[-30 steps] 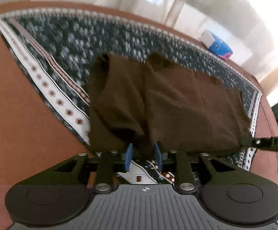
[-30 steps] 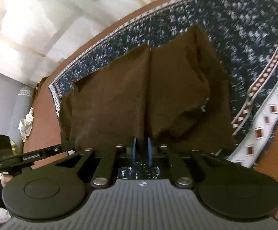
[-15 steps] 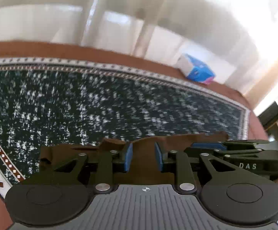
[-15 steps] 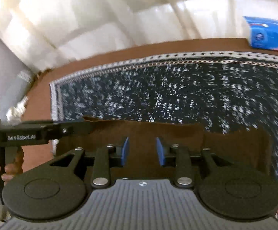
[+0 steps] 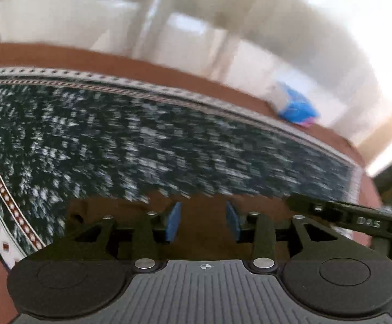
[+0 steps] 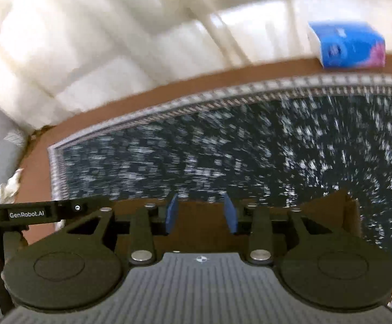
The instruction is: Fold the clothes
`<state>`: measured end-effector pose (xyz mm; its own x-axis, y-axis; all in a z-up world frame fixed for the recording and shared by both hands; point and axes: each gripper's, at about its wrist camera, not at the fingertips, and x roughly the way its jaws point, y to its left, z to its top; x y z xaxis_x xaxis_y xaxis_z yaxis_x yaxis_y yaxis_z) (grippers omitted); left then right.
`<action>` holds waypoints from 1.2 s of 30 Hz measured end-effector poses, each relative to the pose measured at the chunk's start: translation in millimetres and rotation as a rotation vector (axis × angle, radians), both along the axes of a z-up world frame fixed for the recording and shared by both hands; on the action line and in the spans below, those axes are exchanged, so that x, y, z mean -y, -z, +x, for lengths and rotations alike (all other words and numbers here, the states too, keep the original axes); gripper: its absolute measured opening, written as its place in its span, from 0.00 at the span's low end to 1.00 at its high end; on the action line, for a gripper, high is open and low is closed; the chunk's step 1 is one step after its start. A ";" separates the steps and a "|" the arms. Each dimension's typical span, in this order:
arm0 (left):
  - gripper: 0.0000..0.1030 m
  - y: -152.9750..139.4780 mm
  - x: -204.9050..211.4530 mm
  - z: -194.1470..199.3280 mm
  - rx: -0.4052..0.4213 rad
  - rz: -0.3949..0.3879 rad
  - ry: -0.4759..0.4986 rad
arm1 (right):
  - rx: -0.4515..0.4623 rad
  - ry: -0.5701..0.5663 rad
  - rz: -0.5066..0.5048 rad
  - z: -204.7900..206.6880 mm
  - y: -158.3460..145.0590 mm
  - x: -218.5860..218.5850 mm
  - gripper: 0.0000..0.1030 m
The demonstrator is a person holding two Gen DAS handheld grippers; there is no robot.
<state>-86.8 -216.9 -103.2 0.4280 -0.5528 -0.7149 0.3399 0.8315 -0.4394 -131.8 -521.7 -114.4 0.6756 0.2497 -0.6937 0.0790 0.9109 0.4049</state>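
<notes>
A brown garment point(image 5: 204, 232) lies on the dark patterned cloth, mostly hidden under the gripper bodies; it also shows in the right wrist view point(image 6: 331, 216). My left gripper point(image 5: 203, 222) is open, its blue pads apart just above the garment's far edge. My right gripper point(image 6: 200, 213) is open too, over the same brown fabric. Each gripper's arm shows at the side of the other's view. Nothing is held in either.
The dark speckled cloth point(image 5: 142, 145) with a white patterned border covers a brown table point(image 5: 169, 67). A blue tissue pack point(image 6: 347, 44) sits at the table's far edge, also in the left wrist view point(image 5: 296, 108). White curtains hang behind.
Both grippers let go of the garment's edge and opened wider. The garment went from hanging lifted to lying low under the grippers. Both views tilted up toward the table's far edge.
</notes>
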 end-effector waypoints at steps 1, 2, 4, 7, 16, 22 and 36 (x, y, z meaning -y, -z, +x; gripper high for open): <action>0.63 3.1 0.9 -3.5 -0.001 0.007 0.003 | 0.005 -0.033 -0.015 -8.7 -2.6 -6.9 0.47; 0.65 6.3 1.7 -7.1 -0.001 0.015 0.007 | 0.010 -0.066 -0.031 -17.2 -5.0 -13.9 0.48; 0.68 12.6 3.5 -14.2 -0.002 0.030 0.014 | -0.004 -0.140 -0.092 -29.3 0.6 -29.6 0.52; 0.67 22.0 6.1 -24.8 -0.004 0.052 0.024 | -0.053 -0.160 -0.121 -39.9 20.4 -40.3 0.56; 0.65 41.9 10.4 -49.2 -0.007 0.103 0.042 | -0.022 -0.133 -0.118 -53.5 25.6 -27.9 0.54; 0.64 40.1 8.6 -54.4 0.004 0.118 0.057 | -0.024 -0.118 -0.118 -59.0 24.6 -21.3 0.52; 0.64 33.8 -9.6 -65.5 0.030 0.168 0.032 | -0.086 0.005 -0.114 -82.5 25.5 5.9 0.60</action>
